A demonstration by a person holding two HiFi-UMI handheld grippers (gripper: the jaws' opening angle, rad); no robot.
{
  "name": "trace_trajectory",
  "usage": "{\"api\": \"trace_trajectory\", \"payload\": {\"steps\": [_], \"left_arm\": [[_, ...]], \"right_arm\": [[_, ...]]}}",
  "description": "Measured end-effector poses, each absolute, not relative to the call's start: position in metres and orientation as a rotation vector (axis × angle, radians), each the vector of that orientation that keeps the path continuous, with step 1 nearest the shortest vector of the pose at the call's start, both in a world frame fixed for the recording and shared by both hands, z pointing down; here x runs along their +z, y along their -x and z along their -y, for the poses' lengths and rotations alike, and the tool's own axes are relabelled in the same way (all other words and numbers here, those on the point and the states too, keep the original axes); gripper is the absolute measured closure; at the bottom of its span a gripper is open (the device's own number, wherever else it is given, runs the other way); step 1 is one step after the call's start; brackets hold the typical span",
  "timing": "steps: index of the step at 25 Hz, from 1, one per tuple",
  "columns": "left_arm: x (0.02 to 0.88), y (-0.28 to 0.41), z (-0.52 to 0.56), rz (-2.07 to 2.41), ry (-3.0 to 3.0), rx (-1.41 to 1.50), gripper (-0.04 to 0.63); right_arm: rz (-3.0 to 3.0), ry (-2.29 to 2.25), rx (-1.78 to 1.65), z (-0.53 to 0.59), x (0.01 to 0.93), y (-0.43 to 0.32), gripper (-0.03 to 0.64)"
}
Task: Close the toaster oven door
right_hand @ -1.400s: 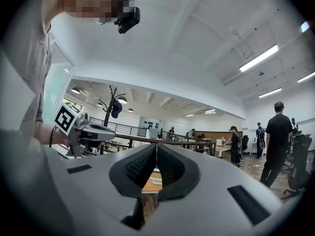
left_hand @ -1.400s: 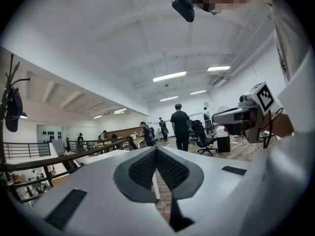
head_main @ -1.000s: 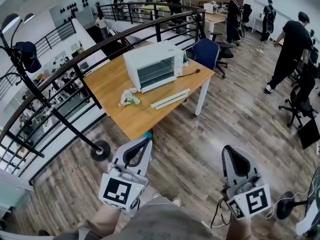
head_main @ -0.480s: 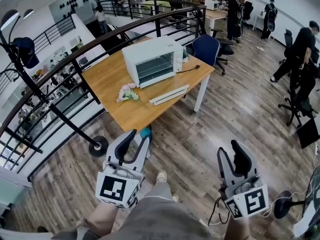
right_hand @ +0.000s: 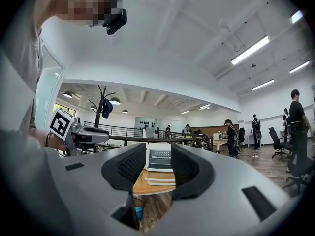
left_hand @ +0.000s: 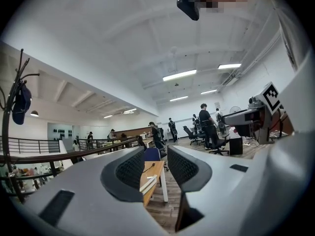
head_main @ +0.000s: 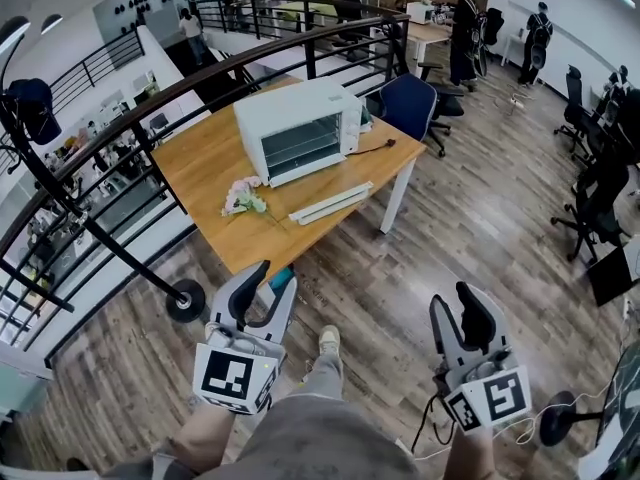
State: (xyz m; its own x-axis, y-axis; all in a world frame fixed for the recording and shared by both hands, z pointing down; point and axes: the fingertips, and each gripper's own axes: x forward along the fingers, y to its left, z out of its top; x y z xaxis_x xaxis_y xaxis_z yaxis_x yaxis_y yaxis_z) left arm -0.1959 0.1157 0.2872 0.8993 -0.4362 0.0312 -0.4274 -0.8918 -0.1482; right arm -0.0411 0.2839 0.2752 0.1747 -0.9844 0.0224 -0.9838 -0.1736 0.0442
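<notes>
A white toaster oven (head_main: 300, 130) stands on the wooden table (head_main: 215, 168), far ahead of both grippers. Its glass-fronted door looks upright against the box. In the right gripper view the toaster oven (right_hand: 159, 157) shows between the jaws, far off. My left gripper (head_main: 270, 284) hangs low over the floor near the table's front corner; its jaws are opening, with nothing between them. My right gripper (head_main: 455, 308) is held over the floorboards to the right, its jaws also opening and empty. In the left gripper view my left gripper (left_hand: 155, 163) points past the table's end.
A long flat white object (head_main: 330, 202) and pink flowers (head_main: 240, 198) lie on the table in front of the oven. A blue chair (head_main: 410, 103) stands behind the table. A curved black railing (head_main: 150, 98) and a coat stand base (head_main: 185, 300) are at left. Several people stand at the back.
Both grippers' jaws have gone from shut to open. The person has stepped a little toward the table, and a shoe now shows between the grippers.
</notes>
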Motion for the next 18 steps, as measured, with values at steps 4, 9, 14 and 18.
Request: {"api": "trace_trajectory", "payload": {"steps": [4, 9, 14, 18], "left_arm": [[0.295, 0.167, -0.088, -0.671, 2.935, -0.117, 0.434], [0.306, 0.129, -0.043, -0.676, 2.960, -0.174, 0.434], [0.317, 0.089, 0.011, -0.691, 2.968, -0.242, 0.434], [0.332, 0.063, 0.054, -0.695, 2.948, -0.337, 0.434]], "right_arm": [[1.979, -2.355, 0.014, -0.253, 0.284, 0.012, 0.460], [1.979, -2.324, 0.075, -0.202, 0.296, -0.027, 0.460], [1.996, -2.283, 0.135, -0.139, 0.310, -0.065, 0.460], [2.006, -2.234, 0.190, -0.089, 0.322, -0.092, 0.460]]}}
